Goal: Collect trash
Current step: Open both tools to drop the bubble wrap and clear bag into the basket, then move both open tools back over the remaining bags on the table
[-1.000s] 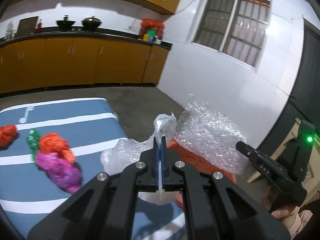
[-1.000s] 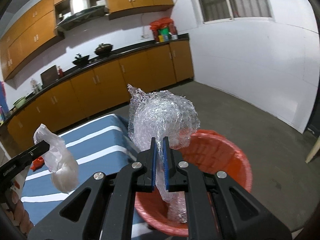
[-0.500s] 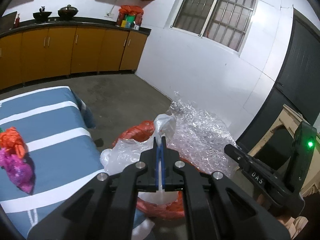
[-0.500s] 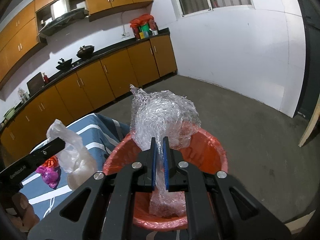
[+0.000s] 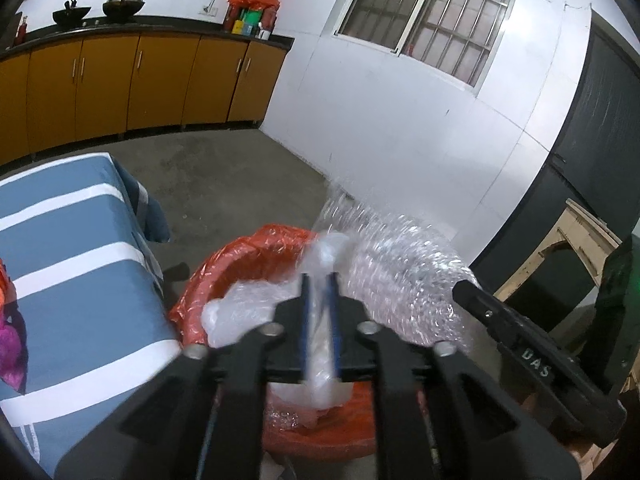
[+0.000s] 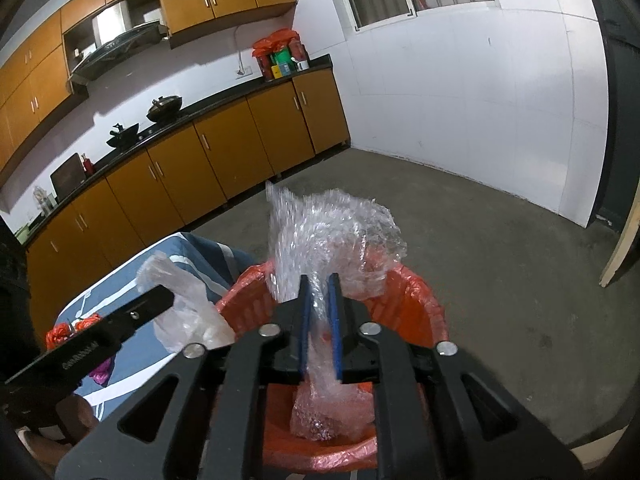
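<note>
On the left, the blue striped table (image 5: 76,248) carried trash not yet collected: a magenta wad (image 5: 12,344) at the frame edge in the left wrist view, and orange crumples (image 6: 74,326) in the right wrist view. These sat well apart from the red-lined bin (image 5: 256,256), so they remained to fetch.

Next came the left gripper (image 5: 319,280), its jaws opening and standing narrow, with the thin clear plastic bag (image 5: 236,312) between them, hanging at the bin's near rim. The risk here was placement: part of the bag bulged toward the table side, so a release could have dropped it over the rim, or static could have kept the film stuck to a pad.

Further right, the right gripper (image 6: 320,280) was also opening, jaws narrow, with the bubble wrap (image 6: 332,232) threaded between them; its lower end already lay inside the bin, while the bulky top stood above the fingers. That springy mass could have unfolded, tipped over the far rim or nudged the bag out. The 2 grippers were near each other and might have collided on withdrawal.
</note>
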`<state>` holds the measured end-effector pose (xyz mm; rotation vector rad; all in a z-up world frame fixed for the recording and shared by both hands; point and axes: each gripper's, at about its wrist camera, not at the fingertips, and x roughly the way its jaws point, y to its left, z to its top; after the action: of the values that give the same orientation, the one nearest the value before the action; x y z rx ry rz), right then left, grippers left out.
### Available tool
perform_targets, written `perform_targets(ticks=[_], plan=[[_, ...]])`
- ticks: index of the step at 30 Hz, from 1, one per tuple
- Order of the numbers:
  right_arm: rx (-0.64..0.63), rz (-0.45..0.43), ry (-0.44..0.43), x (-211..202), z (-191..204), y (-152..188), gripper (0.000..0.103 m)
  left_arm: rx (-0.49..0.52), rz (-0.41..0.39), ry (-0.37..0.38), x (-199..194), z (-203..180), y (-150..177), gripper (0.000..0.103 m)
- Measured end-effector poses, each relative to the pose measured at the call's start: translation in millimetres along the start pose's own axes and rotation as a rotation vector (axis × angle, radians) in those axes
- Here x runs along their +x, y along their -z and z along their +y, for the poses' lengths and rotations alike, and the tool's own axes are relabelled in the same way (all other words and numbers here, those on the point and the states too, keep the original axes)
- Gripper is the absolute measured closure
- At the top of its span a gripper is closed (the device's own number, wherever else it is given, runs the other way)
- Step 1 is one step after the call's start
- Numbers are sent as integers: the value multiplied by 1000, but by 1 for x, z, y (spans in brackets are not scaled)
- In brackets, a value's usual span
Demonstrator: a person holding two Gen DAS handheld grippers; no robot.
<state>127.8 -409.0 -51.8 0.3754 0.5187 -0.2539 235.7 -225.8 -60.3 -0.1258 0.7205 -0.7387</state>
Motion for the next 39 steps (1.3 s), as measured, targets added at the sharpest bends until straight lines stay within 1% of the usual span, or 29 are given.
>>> perform_targets(ticks=[1,2,4,6,8,9,10,11,13,14,16,17,19,24,27,30,33,35,39], plan=[[3,-1,1,-1,-1,0,71,-7,1,-9,1,3,1,74],[6,-3,5,-2,-3,1,61,-15,2,-17,2,6,2,73],[8,-9,16,-3,-5,2,56,-32,8,-29,2,13,4,72],[12,-5,26,-4,-7,3,56,-48,4,-54,-2,22,5,70],[10,-7,35,-5,-7,4,56,-47,-17,-96,-10,30,7,64],[2,-9,43,-5,-6,4,56,-47,-36,-131,-17,36,8,57],[-10,-13,51,-6,-4,4,56,-48,-47,-151,-22,39,10,53],[-22,-17,57,-6,-1,4,56,-50,-60,-181,-30,45,11,52],[-52,-23,63,-6,7,5,56,-50,-80,-243,-44,56,14,45],[-63,-24,62,-5,10,5,56,-48,-87,-265,-50,59,17,43],[-88,-24,53,-3,21,6,56,-34,-109,-334,-67,68,23,39],[-103,-22,42,-2,28,7,56,-27,-122,-375,-77,74,26,38],[-127,-16,19,1,41,8,56,-28,-144,-432,-95,84,32,33],[-205,11,-76,11,90,15,56,-71,-199,-569,-144,119,51,29],[-255,29,-149,14,125,23,56,-100,-226,-679,-176,144,65,27],[-298,55,-236,21,162,30,56,-138,-246,-757,-203,166,77,25],[-337,82,-324,26,200,39,56,-182,-260,-814,-227,188,86,25],[-365,99,-381,29,226,45,56,-210,-267,-836,-239,197,91,25],[-420,129,-459,35,270,61,56,-265,-278,-876,-264,219,103,25]])
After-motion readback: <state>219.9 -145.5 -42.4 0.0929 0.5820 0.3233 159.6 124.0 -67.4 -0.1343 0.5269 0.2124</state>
